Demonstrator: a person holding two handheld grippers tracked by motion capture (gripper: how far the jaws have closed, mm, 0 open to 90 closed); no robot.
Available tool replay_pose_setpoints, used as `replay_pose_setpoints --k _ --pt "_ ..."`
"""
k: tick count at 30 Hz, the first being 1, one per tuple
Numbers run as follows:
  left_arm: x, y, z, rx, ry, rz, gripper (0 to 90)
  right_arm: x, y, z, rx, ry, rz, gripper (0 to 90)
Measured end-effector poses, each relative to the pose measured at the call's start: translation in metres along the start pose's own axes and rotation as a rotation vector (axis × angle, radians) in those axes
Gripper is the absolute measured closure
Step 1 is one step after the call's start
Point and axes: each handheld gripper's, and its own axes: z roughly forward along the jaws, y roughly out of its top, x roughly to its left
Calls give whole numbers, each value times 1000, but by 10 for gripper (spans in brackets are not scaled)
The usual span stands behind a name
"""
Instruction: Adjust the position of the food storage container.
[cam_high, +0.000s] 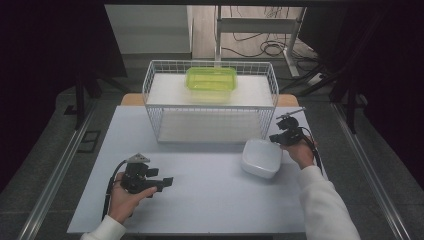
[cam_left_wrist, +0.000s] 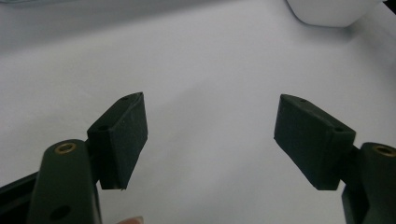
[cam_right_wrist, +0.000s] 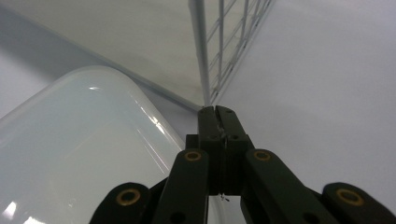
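- My right gripper (cam_right_wrist: 218, 122) has its jaws pressed flat together with nothing between them, tips just past the far right corner of the white container (cam_right_wrist: 79, 154).
- That container sits on the table (cam_high: 200, 200), right of centre, just in front of the wire basket (cam_high: 210, 102) and near its right front corner; rounded, glossy, looks slippery.
- Judging by where I am, the step is to get a hold on the container, or nudge it, from its right side.
- If it's a grab: shut jaws are useless, so I spread them first, clear of the rim, then come down over the edge.
- Bite the rim squarely, one pad inside and one outside if it's open-topped; I can't tell from here whether it's lidded or upside down.
- Watch the basket's corner post (cam_right_wrist: 200, 51): it's close ahead of my tips, so I approach from the table side, not from the wire.
- If it's a push: keep the tips low against the wall, otherwise it tips or skids.
- My left gripper (cam_high: 165, 182) is spread wide and empty, low over bare table, well apart from the container; it can brace the container's left side if it slides.
- A green container (cam_high: 211, 80) sits up on the basket's shelf, out of the way.
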Motion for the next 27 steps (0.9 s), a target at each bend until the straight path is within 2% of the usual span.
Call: replay_pose_setpoints --k 4,9,14,18,24,27 --pt "-1 0 2 9 1 5 249 2 0 -1 -2 12 -16 892" --pt "-2 0 1 7 -4 3 249 11 -2 1 5 23 -35 892" --pt "-2 0 1 5 -3 1 248 30 -3 1 8 41 -73 892" --pt "-2 0 0 1 -5 0 248 45 -6 3 24 56 -80 892" --pt "-3 1 0 2 -6 3 248 70 -9 4 28 102 -126 892" --pt "-3 1 -1 -3 -6 -3 248 78 -12 6 32 123 -123 892"
